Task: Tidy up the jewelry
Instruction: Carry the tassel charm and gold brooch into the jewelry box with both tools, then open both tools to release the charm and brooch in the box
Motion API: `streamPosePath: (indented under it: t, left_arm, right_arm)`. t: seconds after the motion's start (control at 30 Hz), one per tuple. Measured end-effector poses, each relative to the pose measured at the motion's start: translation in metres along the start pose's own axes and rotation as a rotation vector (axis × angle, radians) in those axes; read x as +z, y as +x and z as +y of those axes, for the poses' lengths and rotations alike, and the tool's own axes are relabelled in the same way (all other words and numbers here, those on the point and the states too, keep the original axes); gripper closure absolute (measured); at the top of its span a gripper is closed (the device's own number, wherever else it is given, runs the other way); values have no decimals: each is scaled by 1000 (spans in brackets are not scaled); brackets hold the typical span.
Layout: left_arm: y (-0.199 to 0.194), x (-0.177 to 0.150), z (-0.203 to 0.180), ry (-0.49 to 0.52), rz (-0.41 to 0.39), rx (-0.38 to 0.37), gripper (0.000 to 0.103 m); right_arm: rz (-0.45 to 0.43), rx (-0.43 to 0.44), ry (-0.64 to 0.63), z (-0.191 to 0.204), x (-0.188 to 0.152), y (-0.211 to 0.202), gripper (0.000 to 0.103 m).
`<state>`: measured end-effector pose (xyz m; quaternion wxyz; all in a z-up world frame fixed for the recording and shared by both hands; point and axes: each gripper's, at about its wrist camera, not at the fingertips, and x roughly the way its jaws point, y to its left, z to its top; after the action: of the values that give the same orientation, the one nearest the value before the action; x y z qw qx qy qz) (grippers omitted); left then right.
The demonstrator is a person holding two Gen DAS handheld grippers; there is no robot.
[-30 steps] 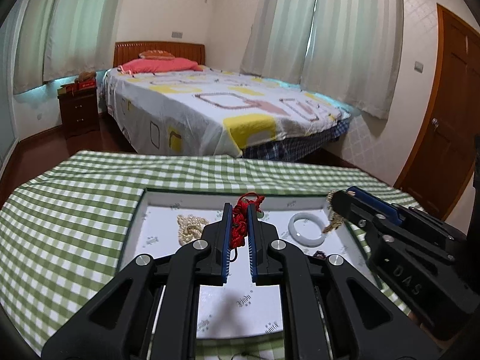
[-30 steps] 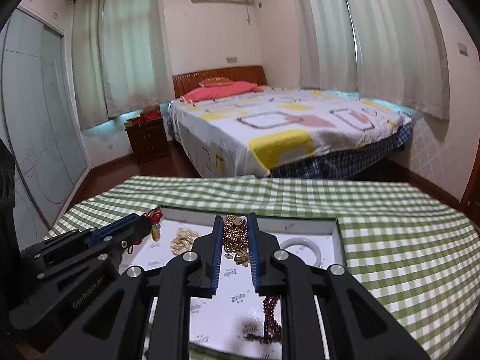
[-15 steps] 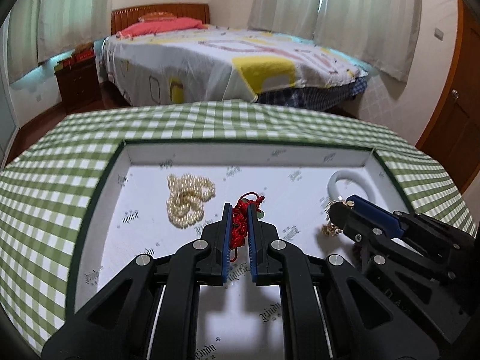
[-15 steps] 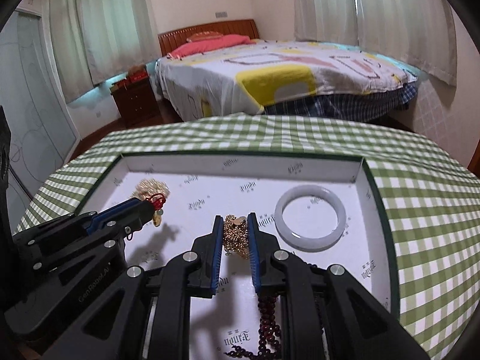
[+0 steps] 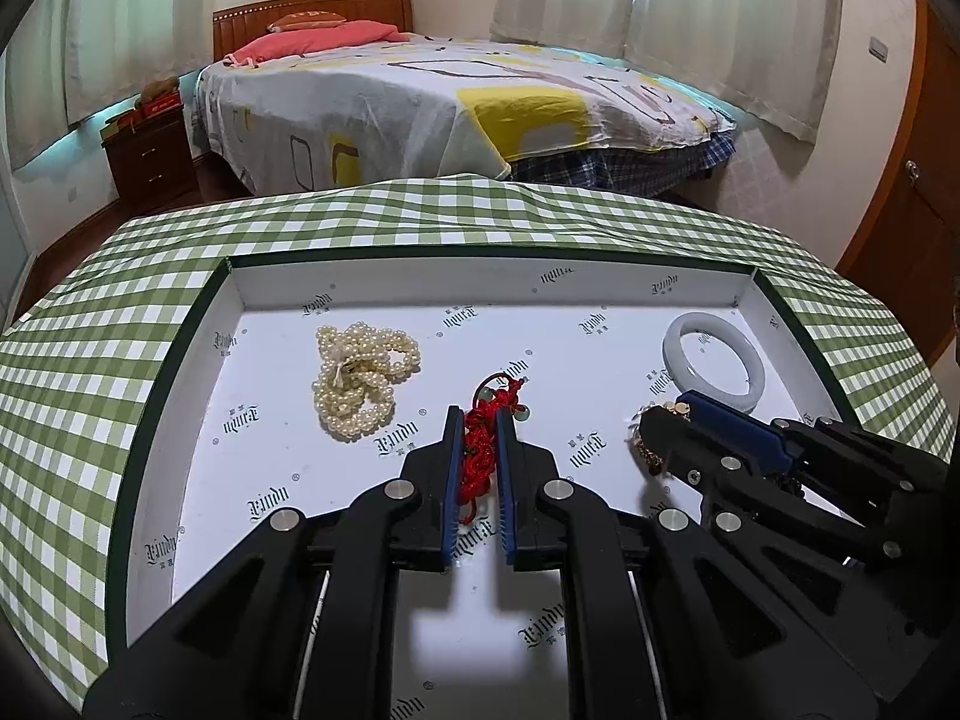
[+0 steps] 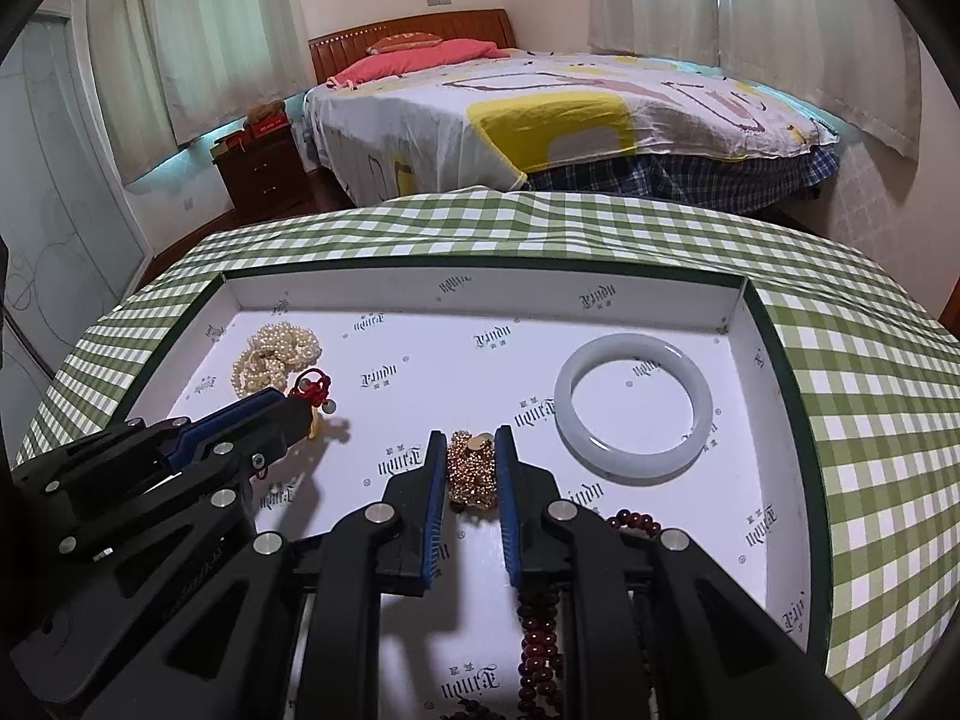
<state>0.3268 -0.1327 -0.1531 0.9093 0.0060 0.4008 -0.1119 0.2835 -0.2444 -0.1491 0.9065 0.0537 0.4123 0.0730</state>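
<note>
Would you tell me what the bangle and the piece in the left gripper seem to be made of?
Bangle: probably jade or glass, judging by its milky, translucent, glossy look. Piece in the left gripper: red knotted cord, matte and fibrous, with small pale beads.

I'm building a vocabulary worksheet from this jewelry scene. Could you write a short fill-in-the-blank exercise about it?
1. The left tool is shut on a knotted cord ornament coloured ____.
2. The right tool is shut on a beaded chain coloured ____.
3. The pale bangle lies flat inside the ____.
4. The pearl strand lies to the ____ of the left tool.

Missing words: red; gold; tray; left
</note>
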Motion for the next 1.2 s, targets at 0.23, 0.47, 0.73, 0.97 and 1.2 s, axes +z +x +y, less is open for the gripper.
streamPosePath:
  t: [0.23,0.47,0.73,0.97,1.2]
  left_arm:
    - [0,0,2,-20,8,-10,90]
    - [-1,-3,10,-60,17,-13,68]
    - [-7,-4,13,-68,4,-3,56]
    - [-20,-1,15,-65,-31,13,50]
    - [-40,0,15,-45,-75,41,42]
  right_arm:
    - [-8,-7,6,-1,1,-1,80]
    - [-19,-17,12,-3,1,-5,74]
    - [-44,-33,11,-6,3,-14,66]
    - [-78,-47,20,-10,5,-29,52]
    - [-106,-57,22,-10,7,-45,43]
